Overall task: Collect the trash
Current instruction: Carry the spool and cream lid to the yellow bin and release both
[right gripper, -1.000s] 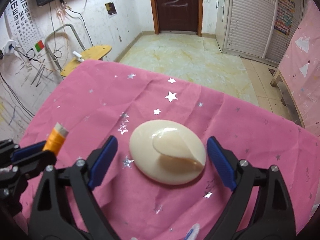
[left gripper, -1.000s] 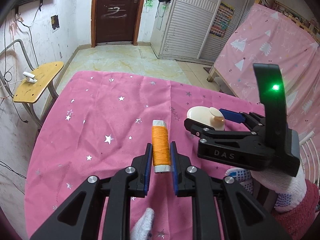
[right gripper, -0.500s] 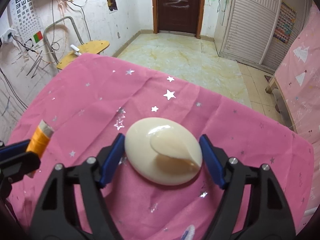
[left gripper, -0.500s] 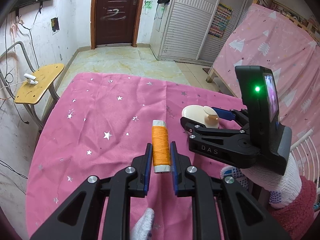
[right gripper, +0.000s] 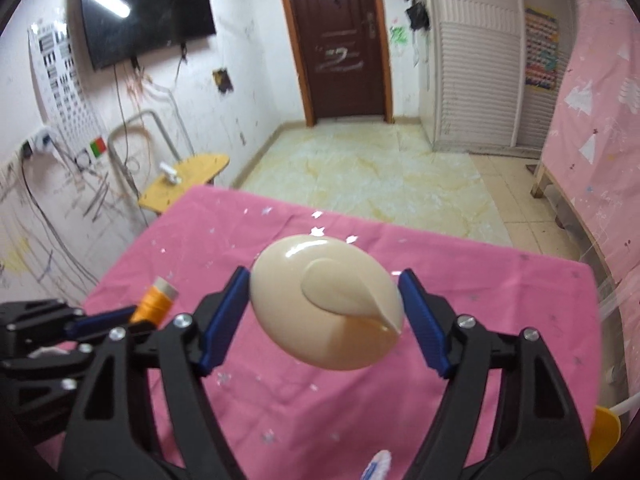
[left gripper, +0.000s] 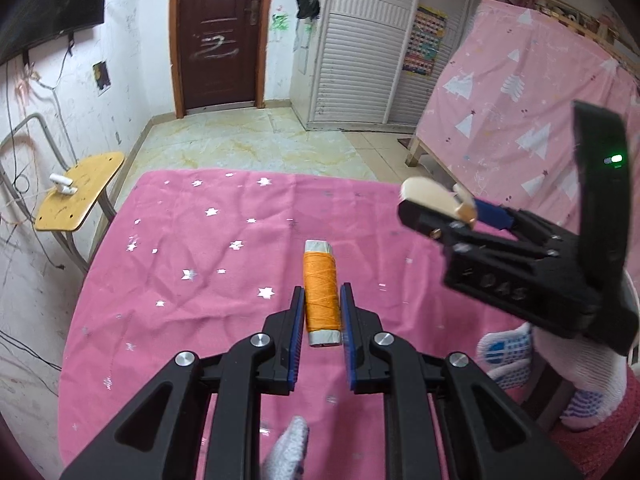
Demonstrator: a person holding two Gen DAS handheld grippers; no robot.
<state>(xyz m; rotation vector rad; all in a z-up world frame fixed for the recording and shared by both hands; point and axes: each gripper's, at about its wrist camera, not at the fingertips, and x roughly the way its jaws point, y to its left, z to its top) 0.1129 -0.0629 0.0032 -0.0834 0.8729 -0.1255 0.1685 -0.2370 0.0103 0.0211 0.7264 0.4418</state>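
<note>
Thread spool (left gripper: 321, 294) clamped in left gripper (left gripper: 321, 320)

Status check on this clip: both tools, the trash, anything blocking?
Left tool shut on orange thread spool. Right tool shut on cream oval piece, raised off pink cloth. Nothing blocking.

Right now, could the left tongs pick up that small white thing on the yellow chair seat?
Probably not: the left tongs are shut on the orange thread spool, and the white thing lies across a gap beyond the pink tablecloth edge.
</note>
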